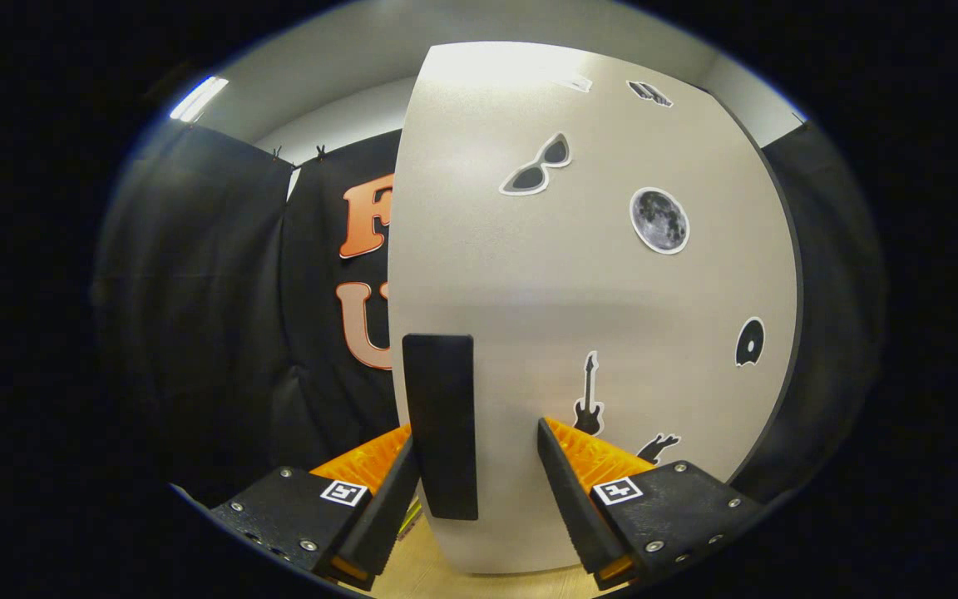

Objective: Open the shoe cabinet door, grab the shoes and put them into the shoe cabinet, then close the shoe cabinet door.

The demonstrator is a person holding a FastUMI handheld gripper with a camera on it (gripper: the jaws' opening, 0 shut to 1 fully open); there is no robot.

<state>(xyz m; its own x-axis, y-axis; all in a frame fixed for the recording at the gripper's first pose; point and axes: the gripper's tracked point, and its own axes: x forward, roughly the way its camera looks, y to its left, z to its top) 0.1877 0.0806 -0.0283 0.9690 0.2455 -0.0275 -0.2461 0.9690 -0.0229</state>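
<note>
The shoe cabinet door is a pale panel with stickers on it, standing upright right in front of me. Near its left edge, low down, it carries a black vertical handle. My gripper is open with the handle between its fingers. The left finger lies against the handle's left side, while the right finger stays a gap away from it, close to the door face. I cannot tell whether the door is ajar.
Black cloth of the booth wall hangs beyond the door's left edge and to its right. A strip of light wooden floor shows below the door, between the fingers.
</note>
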